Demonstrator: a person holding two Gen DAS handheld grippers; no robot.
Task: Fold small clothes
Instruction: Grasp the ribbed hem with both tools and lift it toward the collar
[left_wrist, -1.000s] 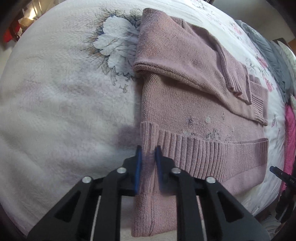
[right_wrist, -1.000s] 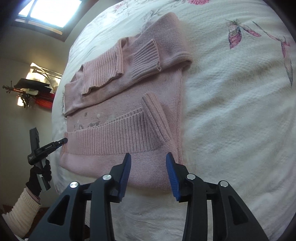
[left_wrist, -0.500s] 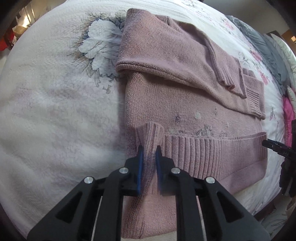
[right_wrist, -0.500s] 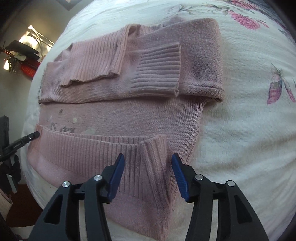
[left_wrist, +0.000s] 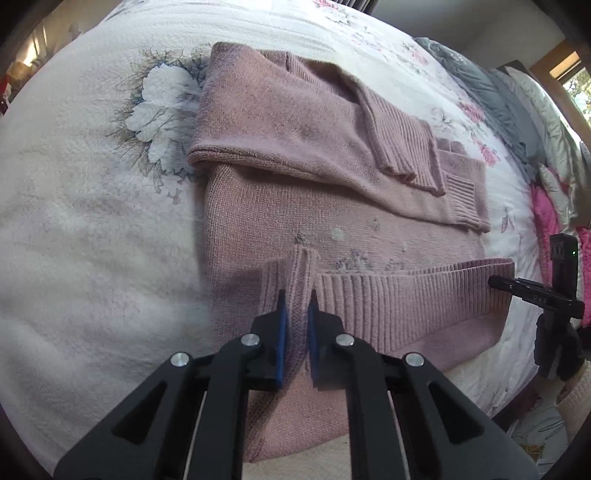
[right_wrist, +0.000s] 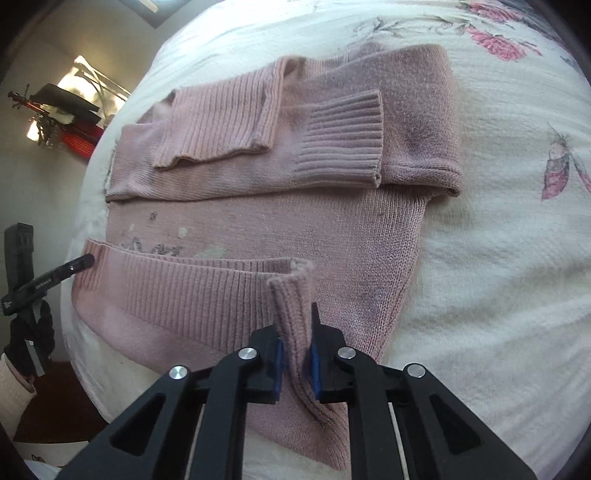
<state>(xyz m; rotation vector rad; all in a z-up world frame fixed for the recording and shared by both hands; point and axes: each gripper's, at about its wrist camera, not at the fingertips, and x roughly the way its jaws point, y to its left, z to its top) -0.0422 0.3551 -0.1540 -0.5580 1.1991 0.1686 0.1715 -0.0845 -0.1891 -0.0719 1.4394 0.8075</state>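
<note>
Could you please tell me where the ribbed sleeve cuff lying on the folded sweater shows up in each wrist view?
Left wrist view: the ribbed sleeve cuff lies right of centre, in the upper half.
Right wrist view: the cuff lies just above centre, ribs facing the camera.
Shared landmark: the pale specks mid-sweater.

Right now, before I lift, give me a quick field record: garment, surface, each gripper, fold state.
garment: pink knit sweater, lying flat
surface: white floral bedspread
left gripper: shut on the ribbed hem, at one corner
right gripper: shut on the hem's other corner
sleeves: both folded across the upper body, ribbed cuffs showing
fold state: hem corners pinched up, bottom half not yet folded over
</note>
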